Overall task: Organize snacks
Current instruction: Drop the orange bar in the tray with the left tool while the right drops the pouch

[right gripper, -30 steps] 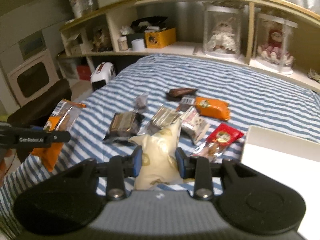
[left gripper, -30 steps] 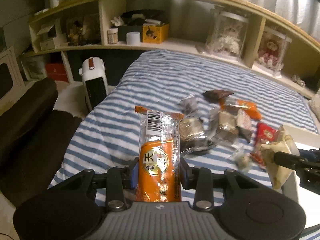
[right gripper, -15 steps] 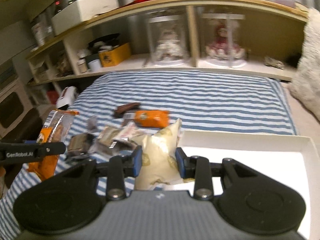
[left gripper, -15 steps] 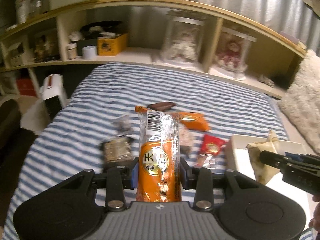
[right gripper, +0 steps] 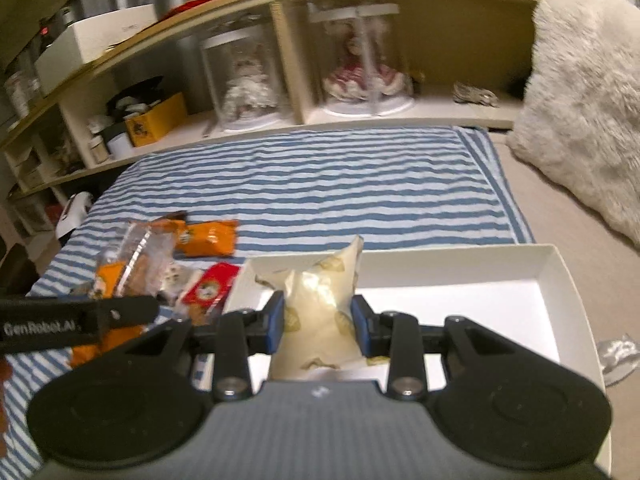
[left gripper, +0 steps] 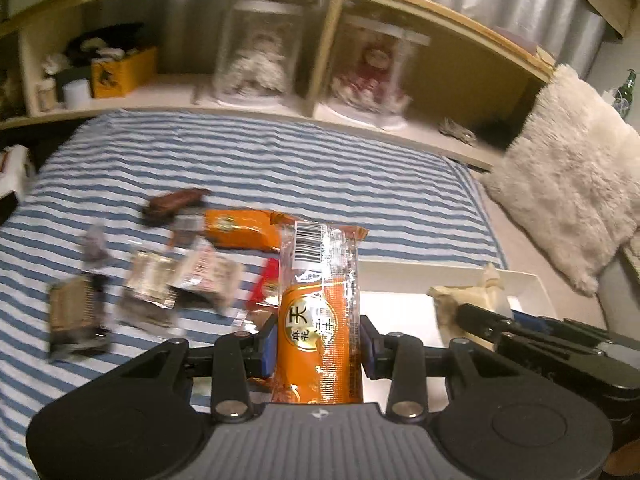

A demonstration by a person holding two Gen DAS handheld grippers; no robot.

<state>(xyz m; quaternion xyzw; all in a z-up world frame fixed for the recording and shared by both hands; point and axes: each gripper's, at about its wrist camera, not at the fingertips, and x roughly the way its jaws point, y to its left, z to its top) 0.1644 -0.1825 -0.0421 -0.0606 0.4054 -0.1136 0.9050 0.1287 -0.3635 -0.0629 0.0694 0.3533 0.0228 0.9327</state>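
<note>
My left gripper (left gripper: 318, 344) is shut on a tall orange snack packet (left gripper: 320, 312) with a clear top and barcode, held upright near the left edge of the white box (left gripper: 400, 276). My right gripper (right gripper: 318, 320) is shut on a cream snack pouch (right gripper: 320, 304), held over the left part of the white box (right gripper: 460, 264). The left gripper (right gripper: 76, 314) and its orange packet (right gripper: 120, 268) also show at the left of the right wrist view. Several loose snacks lie on the striped bedspread (left gripper: 240, 168), among them an orange pack (left gripper: 240, 230) and a red pack (right gripper: 208, 288).
A curved wooden shelf (right gripper: 360, 112) with dolls under clear domes runs behind the bed. A fluffy white cushion (left gripper: 568, 208) lies at the right. A crumpled clear wrapper (right gripper: 616, 354) sits beside the box's right wall.
Both grippers have swung right with their packets, from the snack pile to the white box. The cream pouch now hangs over the box's interior.
</note>
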